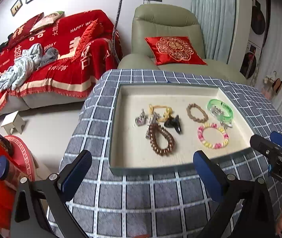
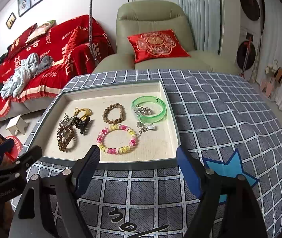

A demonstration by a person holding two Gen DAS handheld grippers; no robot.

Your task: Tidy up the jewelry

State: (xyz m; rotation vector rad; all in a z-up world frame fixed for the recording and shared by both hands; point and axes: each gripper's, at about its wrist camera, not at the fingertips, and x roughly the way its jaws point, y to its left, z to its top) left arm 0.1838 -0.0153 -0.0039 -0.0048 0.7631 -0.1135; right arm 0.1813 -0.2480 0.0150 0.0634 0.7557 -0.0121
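The tray point(image 2: 172, 117) sits on the checked tabletop point(image 2: 220, 119), its left rim close to the tabletop's left edge; bare cloth spreads wide at 3 o'clock of it and in a band along its near rim. Inside, from the tray's centre: the pink-yellow bracelet point(image 2: 116, 138) lies near the front rim, the braided bracelet point(image 2: 113, 113) at 12 o'clock of it, the green bangle point(image 2: 149, 109) at 2 o'clock beside the right wall, with a silver chain point(image 2: 144, 126) lying across the bangle and trailing toward the front. At 9 o'clock a cluster touches or overlaps: brown coil point(image 2: 65, 136), black clip point(image 2: 82, 125), yellow cord point(image 2: 82, 111), silver charm point(image 1: 141, 118). The tray's back strip is free.

The left hand-held gripper point(image 1: 141, 170) hovers over the near rim, fingers spread wide, holding nothing. The right hand-held gripper point(image 2: 138, 168) is likewise released, empty, above the front-right corner.
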